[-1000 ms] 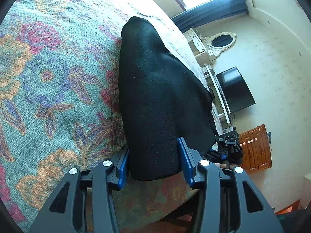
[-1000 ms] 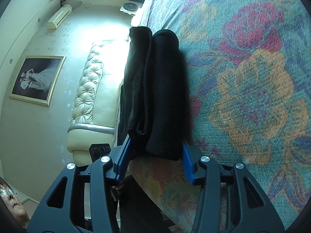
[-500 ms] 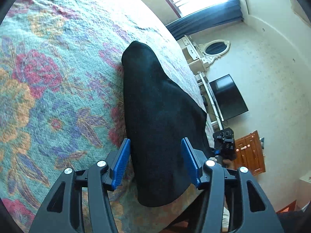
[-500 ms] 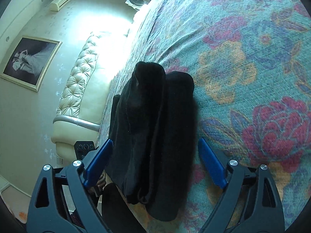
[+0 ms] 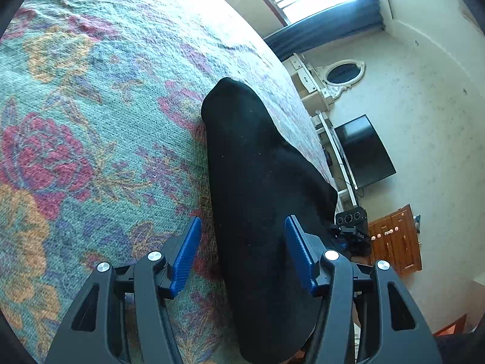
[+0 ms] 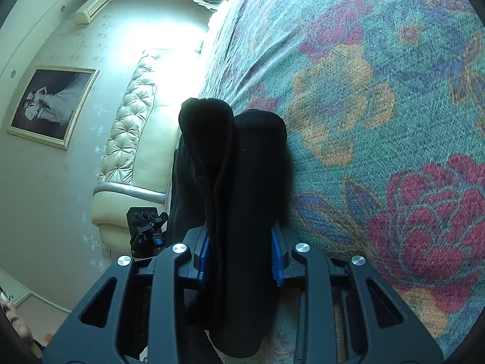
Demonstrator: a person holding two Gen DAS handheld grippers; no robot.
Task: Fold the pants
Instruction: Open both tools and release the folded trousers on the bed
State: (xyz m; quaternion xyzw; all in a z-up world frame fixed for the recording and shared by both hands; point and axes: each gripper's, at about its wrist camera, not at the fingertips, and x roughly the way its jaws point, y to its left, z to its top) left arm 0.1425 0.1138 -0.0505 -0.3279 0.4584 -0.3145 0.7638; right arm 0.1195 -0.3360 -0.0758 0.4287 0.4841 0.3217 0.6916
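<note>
We've got R gripper (image 6: 239,257) just clamped on pants (image 6: 239,197); L gripper (image 5: 242,254) just eased apart, released; risk: one-sided pull skews fold on bedspread (image 5: 91,121).

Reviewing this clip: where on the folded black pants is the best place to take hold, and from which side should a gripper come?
Grip the near end of the black pants, coming level from the bed edge along their length. The layers stack into a narrow bundle there, slim enough to fit between the pads. The right gripper already clamps that end; the left gripper straddles the other, pads clear.
</note>
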